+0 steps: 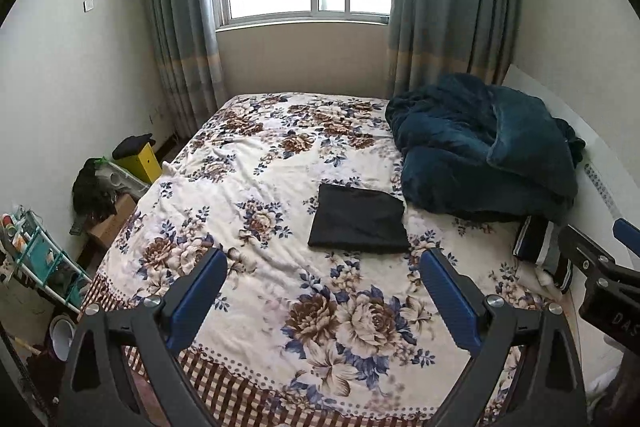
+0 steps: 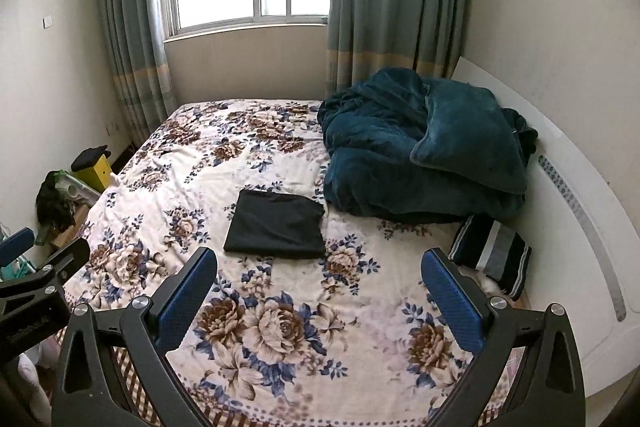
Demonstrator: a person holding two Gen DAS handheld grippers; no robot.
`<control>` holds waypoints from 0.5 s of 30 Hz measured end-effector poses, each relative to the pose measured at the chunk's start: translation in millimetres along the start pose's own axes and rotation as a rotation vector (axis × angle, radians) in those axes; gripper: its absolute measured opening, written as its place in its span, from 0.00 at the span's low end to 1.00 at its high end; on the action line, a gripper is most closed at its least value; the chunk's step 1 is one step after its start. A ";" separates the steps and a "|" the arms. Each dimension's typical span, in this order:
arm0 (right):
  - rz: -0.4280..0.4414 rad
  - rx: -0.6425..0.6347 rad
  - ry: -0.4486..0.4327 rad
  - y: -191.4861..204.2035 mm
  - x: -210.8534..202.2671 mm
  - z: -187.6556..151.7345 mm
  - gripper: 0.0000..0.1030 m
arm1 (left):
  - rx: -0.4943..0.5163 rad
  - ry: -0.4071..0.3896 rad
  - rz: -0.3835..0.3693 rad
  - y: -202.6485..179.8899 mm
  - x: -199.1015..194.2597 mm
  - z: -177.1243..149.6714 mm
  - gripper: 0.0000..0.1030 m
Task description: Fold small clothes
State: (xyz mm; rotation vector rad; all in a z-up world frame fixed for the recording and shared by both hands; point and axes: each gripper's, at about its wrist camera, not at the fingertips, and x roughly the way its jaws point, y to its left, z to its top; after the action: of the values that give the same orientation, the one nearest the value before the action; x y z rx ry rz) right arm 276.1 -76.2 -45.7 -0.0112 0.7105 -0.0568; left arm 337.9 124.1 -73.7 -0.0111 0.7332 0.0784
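A black garment [image 1: 359, 219] [image 2: 277, 224] lies folded into a flat rectangle near the middle of the floral bedspread [image 1: 248, 187] [image 2: 192, 163]. A second folded piece with dark, grey and white stripes [image 1: 541, 247] [image 2: 493, 250] rests by the headboard at the right. My left gripper [image 1: 324, 267] hovers open above the near part of the bed, short of the black garment, with nothing between its blue pads. My right gripper [image 2: 320, 269] is likewise open and empty, held at about the same height. Each gripper shows at the edge of the other's view.
A crumpled dark teal blanket [image 1: 480, 151] [image 2: 420, 155] fills the far right of the bed. The white headboard [image 2: 568, 195] runs along the right. Clutter sits on the floor at the left: a yellow box [image 1: 142, 161], a cardboard box [image 1: 114, 223], a rack [image 1: 36, 251].
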 end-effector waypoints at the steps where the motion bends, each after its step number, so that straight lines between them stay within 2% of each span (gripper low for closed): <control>1: 0.003 0.002 -0.002 -0.7 -3.7 0.0 1.00 | 0.001 -0.002 0.002 -0.3 -1.5 -0.2 0.98; 15: 0.043 -0.019 -0.035 -6.0 -23.4 1.7 1.00 | -0.007 -0.042 0.018 -3.1 -18.1 -0.3 1.00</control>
State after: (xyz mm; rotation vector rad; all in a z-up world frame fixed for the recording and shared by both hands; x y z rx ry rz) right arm 259.2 -80.9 -29.0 -0.0146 0.6757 -0.0089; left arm 324.5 119.7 -61.9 -0.0093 0.6912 0.0980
